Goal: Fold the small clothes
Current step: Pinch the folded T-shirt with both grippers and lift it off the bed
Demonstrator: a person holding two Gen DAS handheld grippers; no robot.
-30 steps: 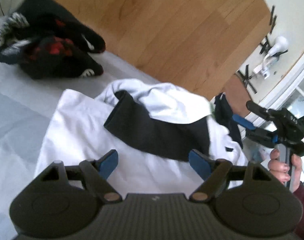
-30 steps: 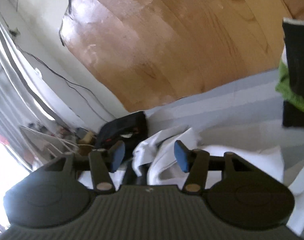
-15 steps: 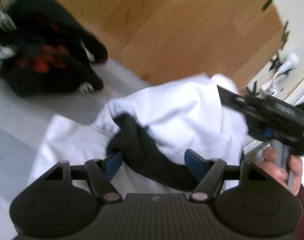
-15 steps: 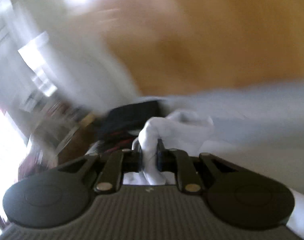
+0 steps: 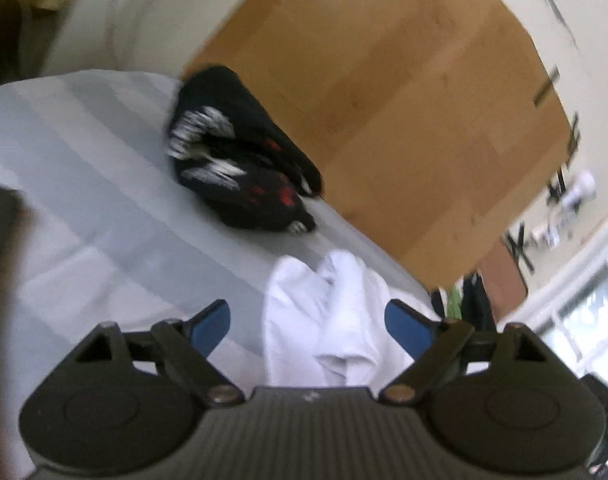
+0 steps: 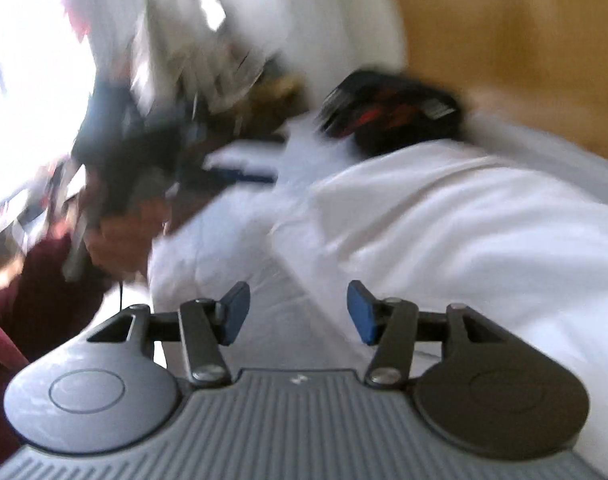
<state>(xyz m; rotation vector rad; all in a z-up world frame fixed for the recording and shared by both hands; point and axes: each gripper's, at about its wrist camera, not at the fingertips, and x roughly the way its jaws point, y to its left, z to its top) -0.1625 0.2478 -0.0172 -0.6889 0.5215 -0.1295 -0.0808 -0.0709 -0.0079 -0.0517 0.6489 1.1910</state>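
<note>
In the left wrist view, the white garment (image 5: 328, 312) is seen bunched on the grey striped bedding (image 5: 83, 184), its long axis running from 6 toward 12 o'clock between the fingers of the left gripper (image 5: 308, 322). That gripper's jaws stand wide apart, having just been opening, and the blue pads are clear of the cloth on both sides. A black garment with red and white print (image 5: 239, 168) is seen at 11 o'clock at the bed's edge, well apart from the white one, with wooden floor (image 5: 404, 100) beyond.

Only the right wrist view shows the white garment's broad spread: it (image 6: 444, 220) lies from 3 toward 9 o'clock, ahead of the right gripper (image 6: 297, 312), whose jaws are parted, having just been opening, with nothing pinched. At 9 o'clock a hand (image 6: 111, 236) and maroon sleeve (image 6: 31, 304) are shown, heavily blurred.

No writing can be read in either view.
</note>
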